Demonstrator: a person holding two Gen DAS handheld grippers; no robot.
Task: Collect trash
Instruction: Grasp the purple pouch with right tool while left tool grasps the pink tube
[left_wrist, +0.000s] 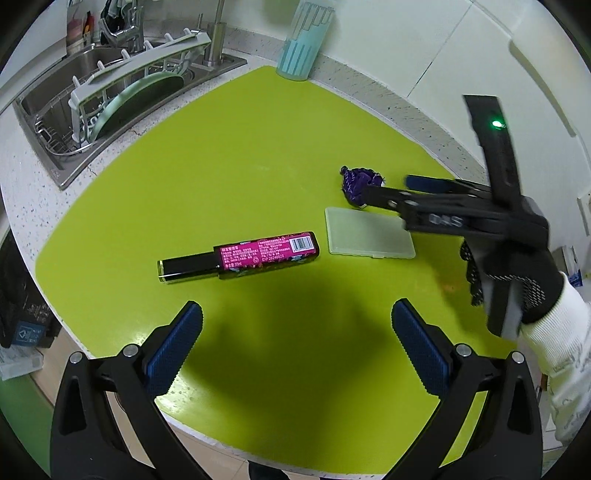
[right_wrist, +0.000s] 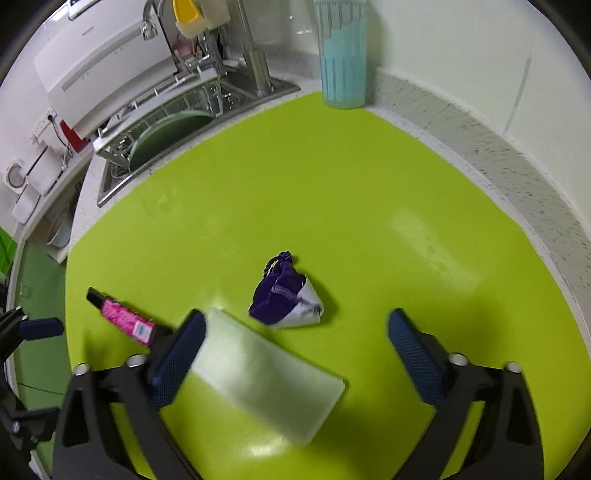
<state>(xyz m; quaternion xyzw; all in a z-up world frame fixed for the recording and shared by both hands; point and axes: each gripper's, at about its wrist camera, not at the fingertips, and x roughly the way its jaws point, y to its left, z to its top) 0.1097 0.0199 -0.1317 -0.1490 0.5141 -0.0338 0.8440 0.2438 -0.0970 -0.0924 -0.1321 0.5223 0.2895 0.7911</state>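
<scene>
My right gripper (right_wrist: 295, 354) hangs with jaws wide and empty; the purple pouch (right_wrist: 286, 301) lies on the green bench mat (right_wrist: 369, 184) just ahead, probably centred. My left gripper (left_wrist: 295, 343), also wide, sits farther off.

My 2 grippers are black plastic frames with silver screw heads and blue textured pads (left_wrist: 419, 345). The right gripper (left_wrist: 384, 190) carries white lettering and a green light (left_wrist: 496, 123) above it. Behind that lettering, my hand (left_wrist: 517, 280) wears a black dotted glove and white sleeve (left_wrist: 557, 354).
</scene>
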